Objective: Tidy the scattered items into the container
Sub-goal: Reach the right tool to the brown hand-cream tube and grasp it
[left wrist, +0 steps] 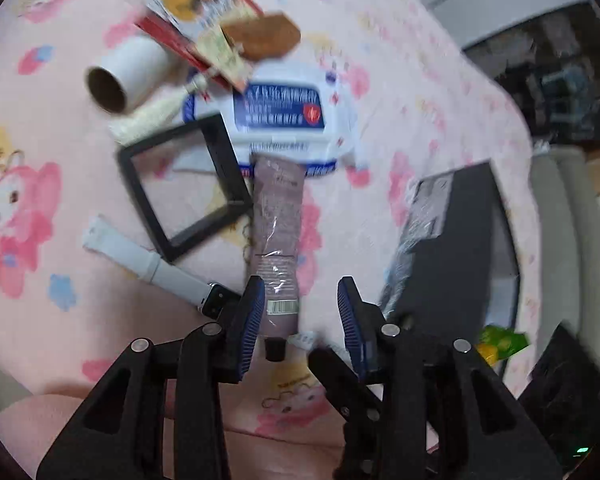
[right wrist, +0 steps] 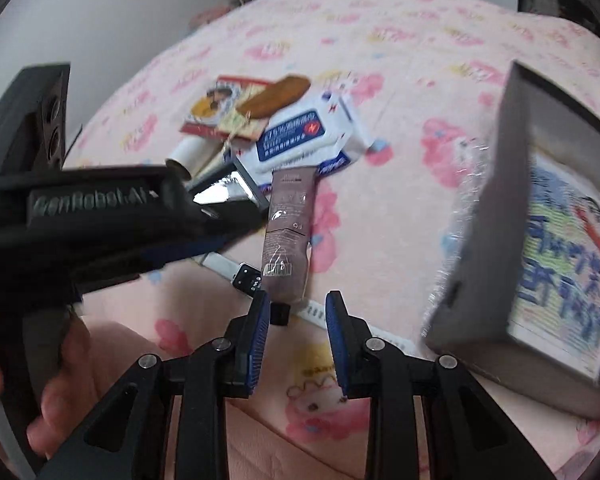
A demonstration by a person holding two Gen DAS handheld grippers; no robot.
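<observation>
A mauve tube with a black cap lies on the pink bedspread, its cap end between the open fingers of my left gripper. It also shows in the right wrist view, just ahead of my open, empty right gripper. The dark grey container stands to the right, with a printed packet inside it. Scattered items lie beyond the tube: a white-blue wipes pack, a black square frame, a cardboard roll, a red-edged packet, a brown piece and a white watch band.
The left hand-held gripper's body crosses the left side of the right wrist view. The bed edge and dark furniture lie at the far right. A green-yellow wrapper sits by the container's near corner.
</observation>
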